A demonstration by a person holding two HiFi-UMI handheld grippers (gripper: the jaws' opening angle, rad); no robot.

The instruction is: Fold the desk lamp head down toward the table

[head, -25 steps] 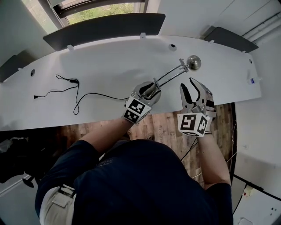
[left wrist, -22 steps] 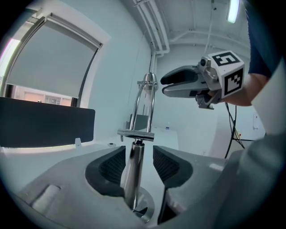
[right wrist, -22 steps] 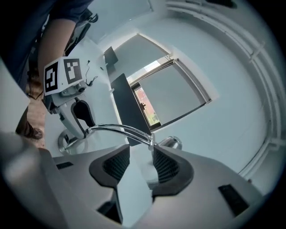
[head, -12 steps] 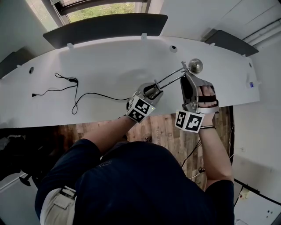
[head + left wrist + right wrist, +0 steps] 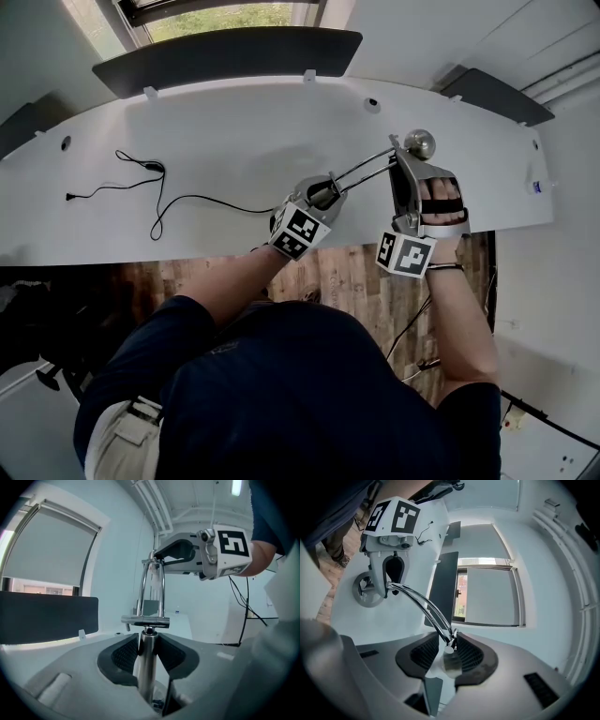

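Note:
A chrome desk lamp stands near the front edge of the white table (image 5: 234, 131). Its upright post (image 5: 147, 663) rises from a round base (image 5: 368, 590). A double-rod arm (image 5: 361, 169) slants up to the round lamp head (image 5: 418, 142). My left gripper (image 5: 323, 189) is closing and its dark pads press on both sides of the post. My right gripper (image 5: 401, 161) is also closing, rolled on its side, and its pads hug the joint at the lamp head (image 5: 452, 665). Each gripper shows in the other's view: the right gripper (image 5: 187, 555), the left gripper (image 5: 391, 569).
A thin black cable (image 5: 159, 202) lies loose on the table's left half. Dark screen panels (image 5: 225, 56) stand along the table's far edge, another panel (image 5: 497, 94) at the right. Wooden floor (image 5: 347, 272) shows just below the table's front edge.
My right gripper has moved up from beside the lamp to the head joint and rolled onto its side. Both pairs of jaws have narrowed. The left gripper has stayed at the post.

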